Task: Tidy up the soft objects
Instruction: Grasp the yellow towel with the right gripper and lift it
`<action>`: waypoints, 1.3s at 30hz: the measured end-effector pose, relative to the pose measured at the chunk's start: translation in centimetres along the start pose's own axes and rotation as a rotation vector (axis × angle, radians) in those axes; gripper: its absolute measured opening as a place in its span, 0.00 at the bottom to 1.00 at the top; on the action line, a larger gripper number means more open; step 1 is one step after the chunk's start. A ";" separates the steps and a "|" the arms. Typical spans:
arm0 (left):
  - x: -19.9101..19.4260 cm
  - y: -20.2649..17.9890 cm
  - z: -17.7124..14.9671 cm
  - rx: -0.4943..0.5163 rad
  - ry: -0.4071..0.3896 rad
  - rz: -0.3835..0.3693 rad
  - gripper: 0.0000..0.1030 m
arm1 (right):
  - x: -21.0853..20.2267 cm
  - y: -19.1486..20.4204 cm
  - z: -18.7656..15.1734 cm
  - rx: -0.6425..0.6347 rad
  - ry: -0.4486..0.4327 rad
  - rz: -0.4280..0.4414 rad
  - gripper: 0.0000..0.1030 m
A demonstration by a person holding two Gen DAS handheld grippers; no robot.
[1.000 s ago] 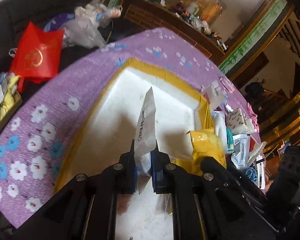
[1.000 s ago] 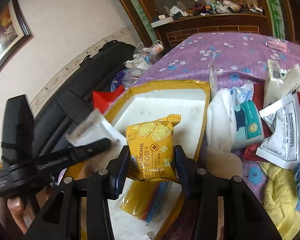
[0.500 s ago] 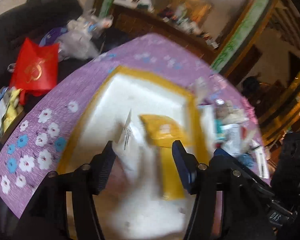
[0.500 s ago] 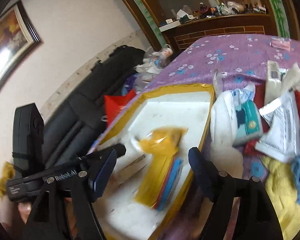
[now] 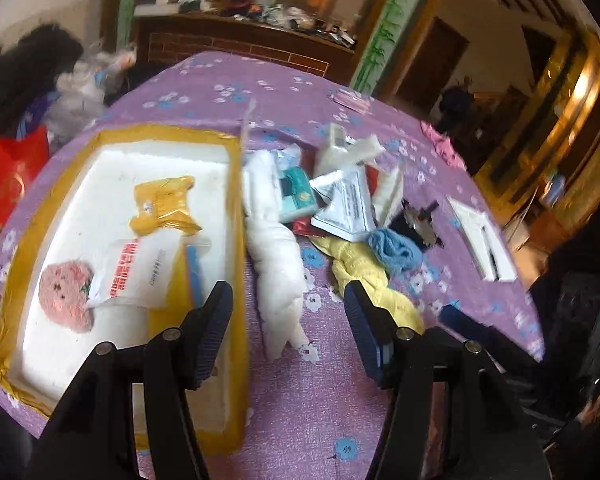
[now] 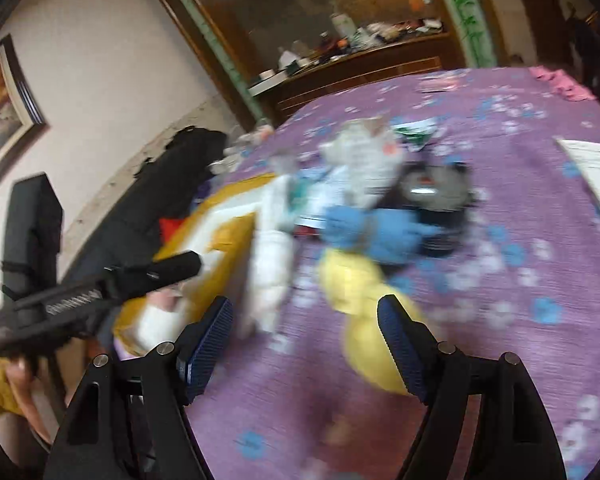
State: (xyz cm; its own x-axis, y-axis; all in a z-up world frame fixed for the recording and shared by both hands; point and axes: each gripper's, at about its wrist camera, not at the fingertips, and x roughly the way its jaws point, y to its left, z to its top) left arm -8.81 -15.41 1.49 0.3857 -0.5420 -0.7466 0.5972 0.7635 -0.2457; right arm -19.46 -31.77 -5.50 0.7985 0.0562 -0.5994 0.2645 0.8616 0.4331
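Note:
A yellow-rimmed white tray [image 5: 236, 184] on the purple flowered table holds a yellow cracker packet [image 5: 162, 204], a white sachet [image 5: 140, 272] and a pink plush [image 5: 66, 296]. A white cloth roll [image 5: 274, 256], a yellow cloth [image 5: 364, 276] and a blue cloth [image 5: 396, 246] lie right of the tray. My left gripper [image 5: 288, 316] is open and empty above the white roll. My right gripper [image 6: 304, 340] is open and empty above the table near the yellow cloth [image 6: 360, 292], in a blurred view. The left gripper also shows in the right wrist view [image 6: 92, 296].
Packets [image 5: 346, 204], a tissue pack [image 5: 296, 196] and white boxes [image 5: 480, 240] lie scattered right of the tray. A pink cloth [image 5: 444, 148] sits at the far table edge. A red bag [image 5: 12, 176] and a dark sofa stand left of the table.
Both grippers opened. The left let go of the white sachet and the right let go of the yellow packet; both now lie in the tray. Both grippers swung right toward the cloths.

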 end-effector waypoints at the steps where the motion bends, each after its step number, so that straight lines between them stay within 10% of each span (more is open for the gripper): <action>1: 0.2 -0.4 -0.1 0.008 0.011 0.016 0.55 | 0.0 -0.9 0.0 0.029 0.014 0.006 0.74; 17: 3.8 -2.2 -2.0 0.038 0.106 -0.039 0.55 | 3.1 -2.6 0.2 0.116 0.125 0.029 0.73; 39: 1.4 1.3 -3.7 -0.037 0.044 -0.083 0.55 | 5.8 -1.3 1.9 0.042 0.151 -0.011 0.73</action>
State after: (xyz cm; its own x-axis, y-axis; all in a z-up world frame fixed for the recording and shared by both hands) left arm -10.10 -13.92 -2.20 0.3046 -0.5885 -0.7489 0.5987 0.7298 -0.3300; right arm -14.20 -33.52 -8.25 0.7057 0.1249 -0.6974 0.2979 0.8408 0.4520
